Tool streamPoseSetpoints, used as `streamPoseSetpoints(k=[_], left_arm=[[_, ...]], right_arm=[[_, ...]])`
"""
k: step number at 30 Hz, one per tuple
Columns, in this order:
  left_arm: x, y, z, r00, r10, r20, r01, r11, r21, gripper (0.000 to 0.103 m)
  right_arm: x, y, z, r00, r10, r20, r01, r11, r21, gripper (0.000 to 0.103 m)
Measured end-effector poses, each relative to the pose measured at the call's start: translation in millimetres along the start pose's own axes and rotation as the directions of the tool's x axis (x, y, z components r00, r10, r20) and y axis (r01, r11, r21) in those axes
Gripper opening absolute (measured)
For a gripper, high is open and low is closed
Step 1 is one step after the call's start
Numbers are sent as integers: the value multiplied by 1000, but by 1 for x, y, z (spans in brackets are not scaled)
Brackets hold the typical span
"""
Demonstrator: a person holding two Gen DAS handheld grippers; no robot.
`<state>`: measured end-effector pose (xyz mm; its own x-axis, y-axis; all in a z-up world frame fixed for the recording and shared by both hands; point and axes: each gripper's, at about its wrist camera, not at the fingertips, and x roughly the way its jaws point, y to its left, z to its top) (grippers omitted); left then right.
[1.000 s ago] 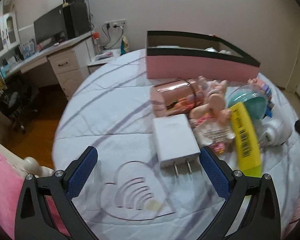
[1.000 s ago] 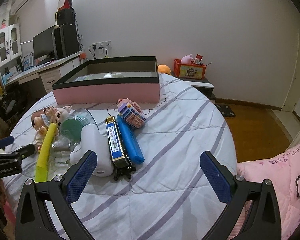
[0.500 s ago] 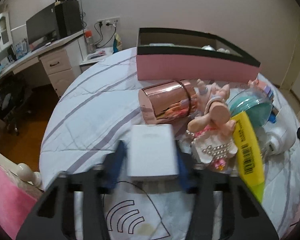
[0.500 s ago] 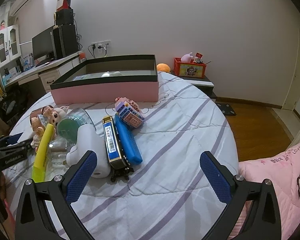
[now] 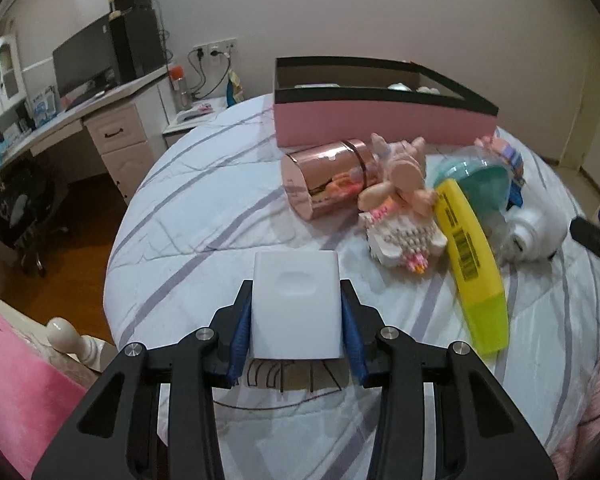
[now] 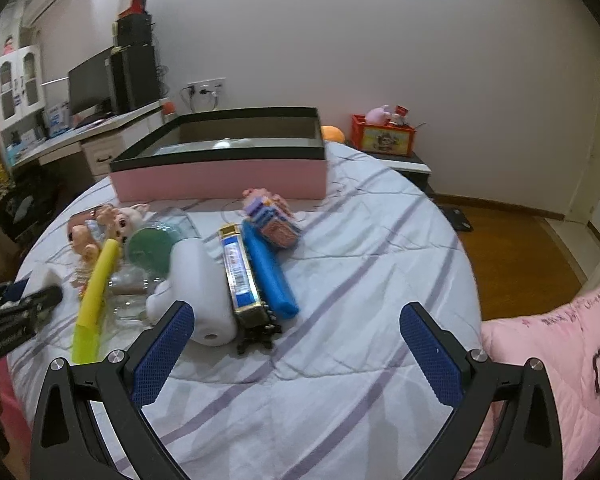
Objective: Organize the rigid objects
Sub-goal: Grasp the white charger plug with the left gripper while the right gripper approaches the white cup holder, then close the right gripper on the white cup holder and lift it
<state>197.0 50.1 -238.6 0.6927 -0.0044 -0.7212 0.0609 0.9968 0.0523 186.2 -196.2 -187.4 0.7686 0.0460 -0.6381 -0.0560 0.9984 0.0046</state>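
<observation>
Left hand-held gripper (image 5: 296, 330) is clamped on the white charger block (image 5: 295, 305), both blue pads pressed to its sides, holding it just above the striped bedsheet (image 5: 204, 216) at the near edge of the bed. Right hand-held gripper (image 6: 296, 354) hangs wide open with nothing between its pads, over bare sheet in front of the clutter: white bottle (image 6: 198, 288), harmonica box (image 6: 239, 276), blue tube (image 6: 270, 276), yellow highlighter (image 6: 96, 292), brick toy (image 6: 274, 222). Pink storage box (image 6: 220, 178) with black rim sits at the far side of the bed, behind the rose-gold tin (image 5: 326, 178) and the doll figure (image 5: 396, 196).
</observation>
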Motion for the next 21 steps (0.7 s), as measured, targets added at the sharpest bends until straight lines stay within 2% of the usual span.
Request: streamPoseSetpoints(k=[4,7,10,12,14,18,21], left_arm=[[0,2,0,1000,-6,-4,6,1000,-12,41],[-2,2,0,1000,-4,-1,4,1000,-7,41],[-4,2,-1,1000,-1,0,1,1000,1,41],[-6,2,-1,1000,-1,1,1,1000,2,41],[-7,3,-1,1000,-3,-1,3,1000,5,41],[-7,5,-2,1000,-10,-2,10,1000,-3,42],[-6,5,-2,1000,-8,-2,8,1000,0,42]], right_arm=[[-6,3,0,1000,23,15,-23,1000,-14,103],[-7,12,0,996,85,10,-85,996,-26,102],[-1,26,-1,992,129,-8,-130,990,-53,87],[4,34,0,989,147,-20,-148,986,-70,64],[10,41,1,987,153,-39,-156,984,-85,59],[16,53,5,983,175,-60,-180,978,-106,59],[25,58,6,985,154,-82,-163,978,-128,60]])
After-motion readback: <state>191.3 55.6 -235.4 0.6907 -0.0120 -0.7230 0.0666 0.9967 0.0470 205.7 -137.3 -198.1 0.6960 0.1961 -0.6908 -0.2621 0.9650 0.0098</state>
